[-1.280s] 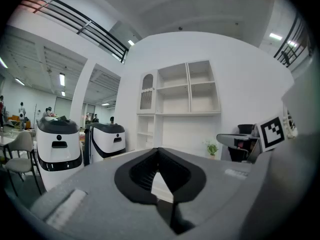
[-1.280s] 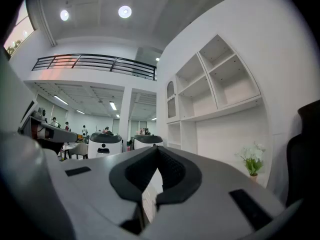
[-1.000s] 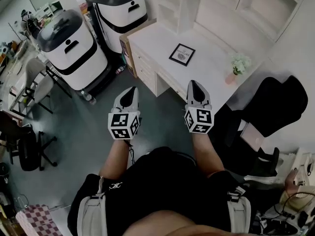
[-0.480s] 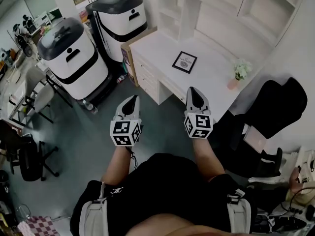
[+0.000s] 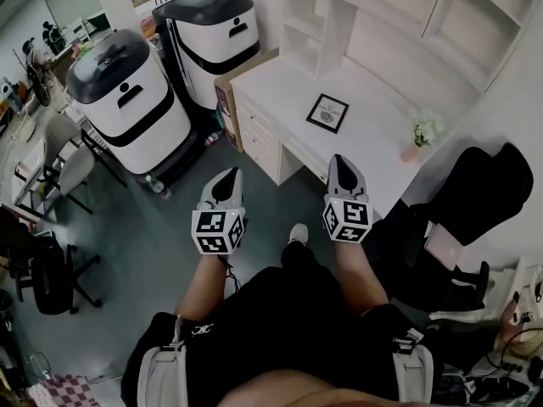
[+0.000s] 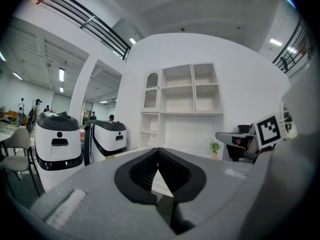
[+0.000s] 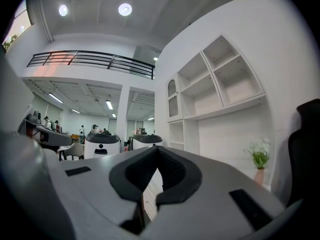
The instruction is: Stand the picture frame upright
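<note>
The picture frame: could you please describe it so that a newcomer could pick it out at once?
Find the white desk beneath the white wall shelves. The picture frame lies flat near the middle of its top. Its black border sets it apart from the small potted plant standing farther right.

- The small black-framed picture (image 5: 327, 113) is lying flat on the white tabletop (image 5: 280, 79), and its print is showing too small to read.
- The grey bodies of the left gripper (image 6: 158, 156) and the right gripper (image 7: 157, 156) are filling the lower half of their own views, hiding that frame.
- The people (image 6: 30, 106) standing far back in the hall are showing too small to make out.
- The black office chair (image 7: 304, 154) is being cut off by the right gripper view's dark rim.
- One white shoe (image 5: 297, 233) is peeking out past the person's dark clothing, which is covering the leg above it.
</note>
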Available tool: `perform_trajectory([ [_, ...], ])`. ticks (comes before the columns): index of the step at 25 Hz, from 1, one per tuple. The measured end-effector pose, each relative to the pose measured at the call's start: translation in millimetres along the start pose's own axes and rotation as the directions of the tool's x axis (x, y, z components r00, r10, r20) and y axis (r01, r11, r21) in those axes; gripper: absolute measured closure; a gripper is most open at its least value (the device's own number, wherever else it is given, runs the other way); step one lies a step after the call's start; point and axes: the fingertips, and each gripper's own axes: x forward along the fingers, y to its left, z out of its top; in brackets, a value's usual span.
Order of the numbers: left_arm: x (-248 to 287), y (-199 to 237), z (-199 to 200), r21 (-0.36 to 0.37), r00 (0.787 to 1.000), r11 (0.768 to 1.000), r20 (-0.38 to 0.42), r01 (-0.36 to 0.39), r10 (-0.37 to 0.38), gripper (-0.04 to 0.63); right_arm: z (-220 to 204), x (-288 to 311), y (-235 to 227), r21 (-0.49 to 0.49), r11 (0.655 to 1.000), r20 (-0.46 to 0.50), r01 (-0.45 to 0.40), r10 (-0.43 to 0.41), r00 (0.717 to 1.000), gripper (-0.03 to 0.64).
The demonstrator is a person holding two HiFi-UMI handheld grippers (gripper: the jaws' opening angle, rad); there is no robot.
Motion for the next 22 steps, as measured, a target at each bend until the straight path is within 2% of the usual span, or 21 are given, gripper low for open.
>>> perform_trajectory([
  [10, 71.4, 39.8, -3.3, 0.023, 0.999, 0.999, -0.023, -0.041, 0.042, 0.578, -22.8, 86.2, -24.7, 0.056, 0.998, -0.008, 0.009, -0.009, 1.0, 0.615],
  [22, 258.8, 60.1, 32.2, 0.029, 0.998, 1.0, -0.06, 0.009, -0.007, 0.578, -17.4, 241.2, -111.0, 0.055, 0.997, -0.035, 0.048, -0.046, 0.998, 0.617],
])
